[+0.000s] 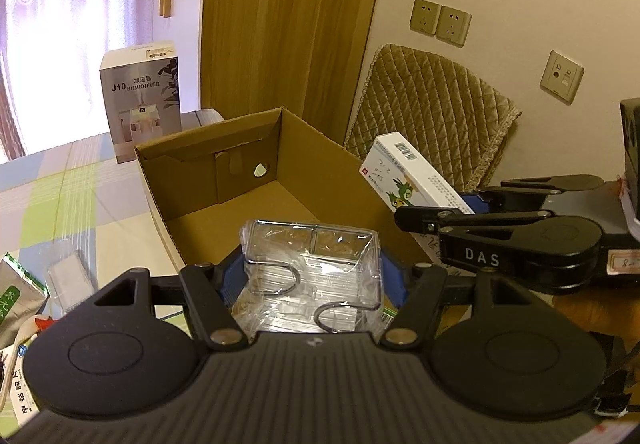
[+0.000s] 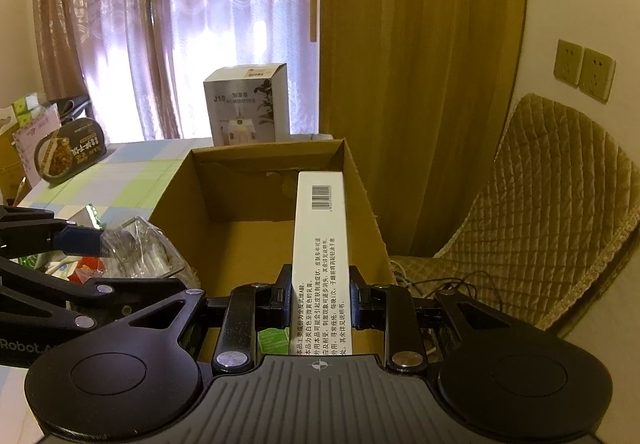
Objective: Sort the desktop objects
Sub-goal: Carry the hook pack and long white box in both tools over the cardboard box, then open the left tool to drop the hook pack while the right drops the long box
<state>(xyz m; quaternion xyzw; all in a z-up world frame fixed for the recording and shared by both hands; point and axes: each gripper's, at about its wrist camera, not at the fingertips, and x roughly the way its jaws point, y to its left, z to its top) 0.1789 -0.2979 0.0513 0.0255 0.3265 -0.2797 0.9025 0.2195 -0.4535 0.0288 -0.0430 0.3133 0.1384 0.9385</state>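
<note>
Plastic tray (image 1: pixel 312 268) clamped in left gripper (image 1: pixel 312 280), carton (image 2: pixel 320 264) in right gripper (image 2: pixel 320 300)

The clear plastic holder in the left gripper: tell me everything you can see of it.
The clear plastic holder is a transparent boxy tray, shrink-wrapped in crinkled film, with a divider inside and two bent metal wire hooks at its near side. The left gripper is shut on it, blue pads pressing both sides. It is held tilted at the near edge of the open cardboard box, not yet inside.
</note>
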